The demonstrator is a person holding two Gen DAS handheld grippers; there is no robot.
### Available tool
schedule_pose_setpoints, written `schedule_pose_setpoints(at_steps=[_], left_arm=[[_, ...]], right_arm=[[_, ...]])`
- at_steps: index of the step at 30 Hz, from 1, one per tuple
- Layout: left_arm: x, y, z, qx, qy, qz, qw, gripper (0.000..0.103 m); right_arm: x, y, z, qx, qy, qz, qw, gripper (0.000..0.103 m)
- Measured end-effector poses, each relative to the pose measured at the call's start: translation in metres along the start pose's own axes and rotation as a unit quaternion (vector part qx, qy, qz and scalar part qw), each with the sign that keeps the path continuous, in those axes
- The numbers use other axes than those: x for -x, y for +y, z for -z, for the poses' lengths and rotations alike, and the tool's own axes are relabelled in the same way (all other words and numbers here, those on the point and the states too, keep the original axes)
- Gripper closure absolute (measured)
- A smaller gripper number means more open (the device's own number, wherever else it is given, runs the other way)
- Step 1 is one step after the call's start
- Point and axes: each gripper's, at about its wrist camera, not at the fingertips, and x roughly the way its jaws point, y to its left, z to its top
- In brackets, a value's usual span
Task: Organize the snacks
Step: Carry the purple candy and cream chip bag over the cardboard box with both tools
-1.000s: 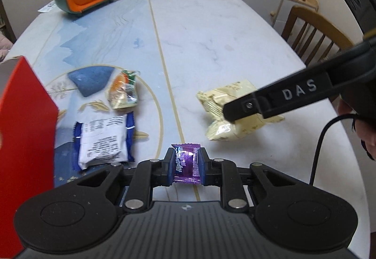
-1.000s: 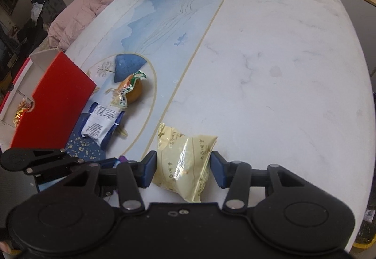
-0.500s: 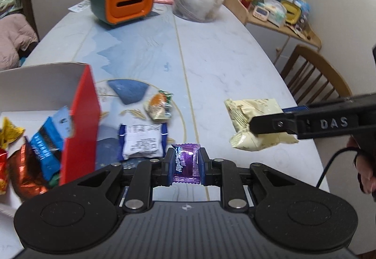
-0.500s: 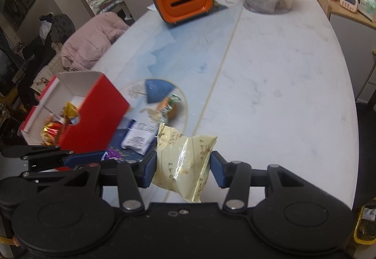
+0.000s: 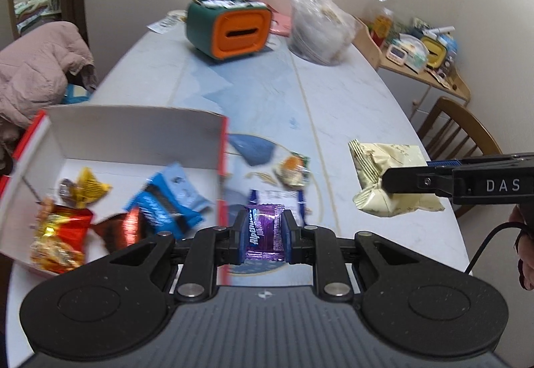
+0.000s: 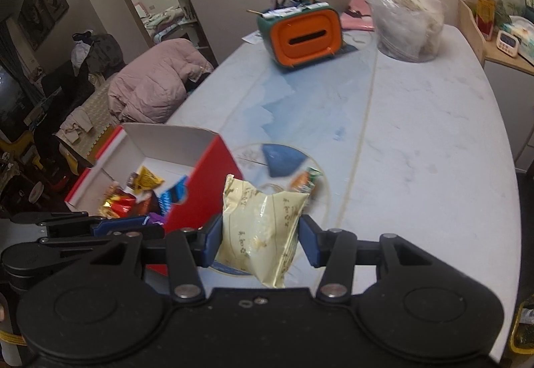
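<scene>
My left gripper (image 5: 264, 236) is shut on a purple candy (image 5: 265, 231) and holds it above the table beside the right wall of the red and white box (image 5: 133, 124). The box holds several snack packets, among them a blue one (image 5: 170, 198). My right gripper (image 6: 260, 236) is shut on a pale yellow snack bag (image 6: 262, 228), lifted above the table; the bag also shows in the left wrist view (image 5: 383, 177). A blue-edged white packet (image 5: 277, 198) and a small orange and green snack (image 5: 293, 167) lie on the table right of the box.
A green and orange holder (image 5: 232, 29) and a clear plastic bag (image 5: 320, 31) stand at the table's far end. A wooden chair (image 5: 457, 134) and a cluttered side shelf (image 5: 420, 61) are to the right. A pink jacket (image 6: 153, 84) lies left of the table.
Both grippers have risen with their snacks. The left gripper has moved toward the box, so the box's inside now shows.
</scene>
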Motion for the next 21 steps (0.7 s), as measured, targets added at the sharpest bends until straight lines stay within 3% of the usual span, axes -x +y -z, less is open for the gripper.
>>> schedule_pose_setpoints(at_steps=[11,21], left_arm=[[0.030,0.082,-0.008,0.019,-0.019,-0.035,0.9990,0.083],[0.026,0.150,-0.017,0.028,-0.009,-0.067,0.9973,0.083]], right_arm=[[-0.032,0.079,-0.016,0.017,-0.006,-0.012,1.000,0.054],[-0.081,0.130,-0.027,0.020,0.005,-0.001,1.000,0.054]])
